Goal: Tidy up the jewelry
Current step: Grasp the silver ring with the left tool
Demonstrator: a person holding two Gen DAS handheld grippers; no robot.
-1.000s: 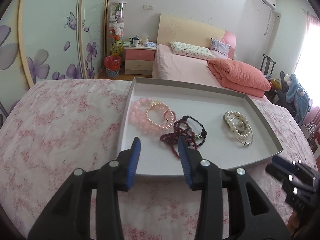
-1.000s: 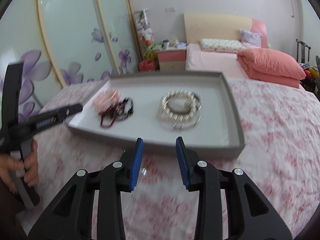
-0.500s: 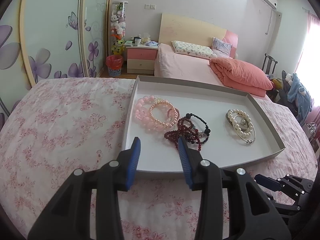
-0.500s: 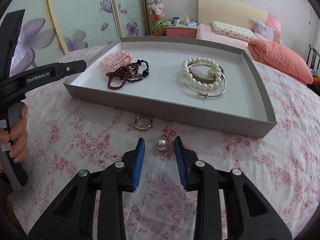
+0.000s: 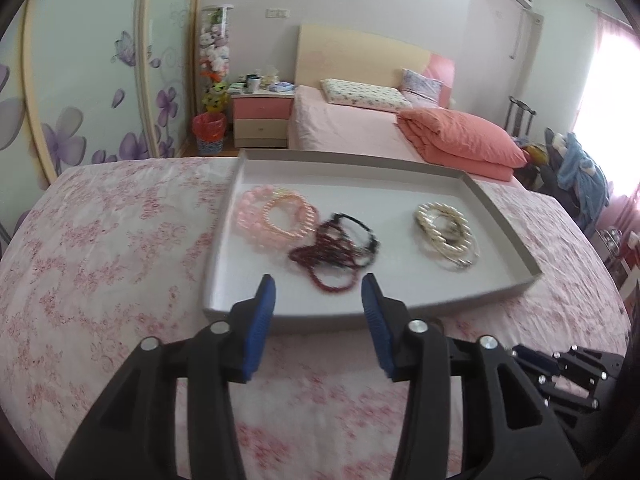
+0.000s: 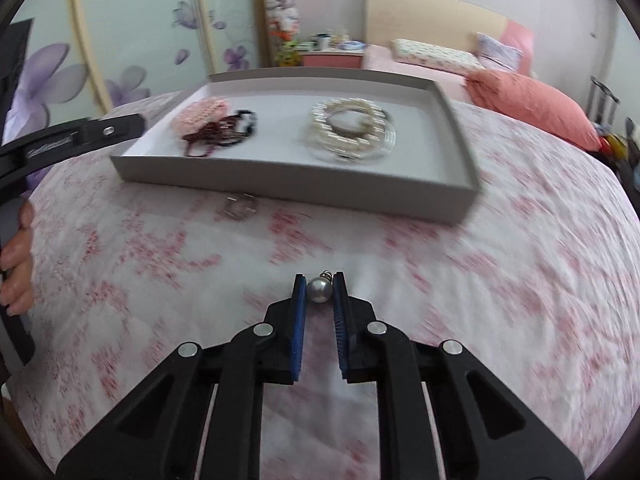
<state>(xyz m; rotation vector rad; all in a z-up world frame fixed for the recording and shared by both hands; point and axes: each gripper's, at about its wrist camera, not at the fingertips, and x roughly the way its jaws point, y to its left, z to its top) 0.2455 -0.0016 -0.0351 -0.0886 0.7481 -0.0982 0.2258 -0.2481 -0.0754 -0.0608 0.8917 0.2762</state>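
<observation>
The flowered tablecloth (image 6: pixel 520 280) fills the right wrist view, with the grey tray (image 6: pixel 280 178) lying at twelve o'clock from the right gripper (image 6: pixel 319 290), its long axis running nine to three. In it sit the pink and dark bracelets (image 6: pixel 216 128) at eleven and the pearl bracelets (image 6: pixel 352 132) at one. A ring (image 6: pixel 240 206) lies on the cloth just outside the tray's near wall, at eleven. The right gripper is clamped on the pearl pendant (image 6: pixel 319 291), its small metal loop pointing toward twelve. I judge the carry should stay level and slow, since a round bead can squirt from flat pads. The left gripper (image 5: pixel 318 300) hovers spread and empty at the tray's near edge
</observation>
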